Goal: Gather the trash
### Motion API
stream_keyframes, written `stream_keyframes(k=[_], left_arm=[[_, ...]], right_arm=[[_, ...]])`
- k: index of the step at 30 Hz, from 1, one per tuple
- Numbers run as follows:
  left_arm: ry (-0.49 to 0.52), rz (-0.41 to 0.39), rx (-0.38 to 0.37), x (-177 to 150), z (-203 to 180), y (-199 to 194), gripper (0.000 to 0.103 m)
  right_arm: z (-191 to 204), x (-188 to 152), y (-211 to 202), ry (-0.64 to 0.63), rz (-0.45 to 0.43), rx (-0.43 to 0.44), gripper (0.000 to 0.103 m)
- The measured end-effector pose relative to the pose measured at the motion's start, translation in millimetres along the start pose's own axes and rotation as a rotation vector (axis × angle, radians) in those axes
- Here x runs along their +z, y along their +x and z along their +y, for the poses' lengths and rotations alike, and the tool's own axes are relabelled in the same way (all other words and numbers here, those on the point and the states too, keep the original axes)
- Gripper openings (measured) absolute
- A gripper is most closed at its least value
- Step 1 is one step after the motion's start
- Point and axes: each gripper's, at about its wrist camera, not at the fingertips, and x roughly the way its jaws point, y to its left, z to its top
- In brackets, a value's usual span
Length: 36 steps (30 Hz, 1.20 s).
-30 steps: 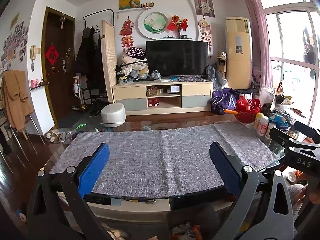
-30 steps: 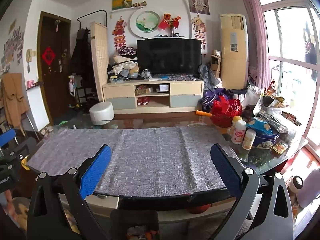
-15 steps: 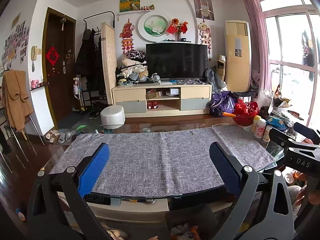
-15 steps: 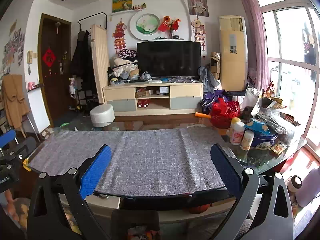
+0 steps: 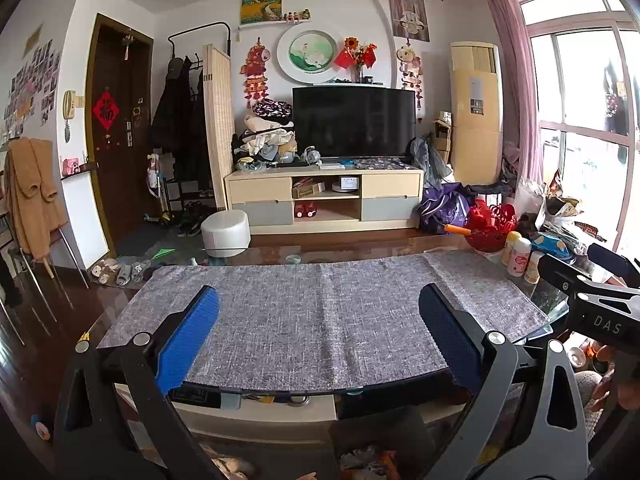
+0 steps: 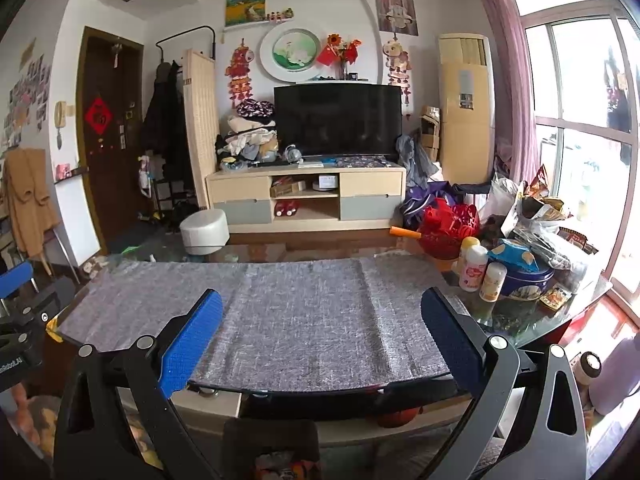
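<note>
Both tools hang at the near edge of a glass coffee table (image 6: 520, 320) covered along its middle by a grey cloth runner (image 6: 304, 308). The left gripper (image 5: 318, 332) is spread wide with nothing between its blue pads, and the right gripper (image 6: 320, 334) is released the same way, empty.

The cloth itself carries no litter. What looks like the trash sits at the table's right end: crinkled snack bags and wrappers (image 6: 540, 210) heaped behind a blue round tin (image 6: 524, 280), and a small flat packet (image 6: 554, 298) near the right near corner. Three small bottles (image 6: 474, 266) stand just beside the tin; whether they count as rubbish I cannot tell from here. A red basket (image 6: 448, 226) stands at the far right corner.

The bags should be light, soft and slippery, likely to crackle and slide instead of resisting a pinch. The best hold is probably a crumpled fold or the open top edge, where several layers bunch between the pads. The flat packet may need lifting by a raised corner.
</note>
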Motion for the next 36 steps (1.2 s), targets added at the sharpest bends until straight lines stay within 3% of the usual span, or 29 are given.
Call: stream_keyframes(k=[36], left_arm=[[0.0,0.007,0.001,-4.5,-5.1,-0.5,0.095]], right_arm=[[-2.9,-1.9,3.8,0.016,0.017,0.005,0.1]])
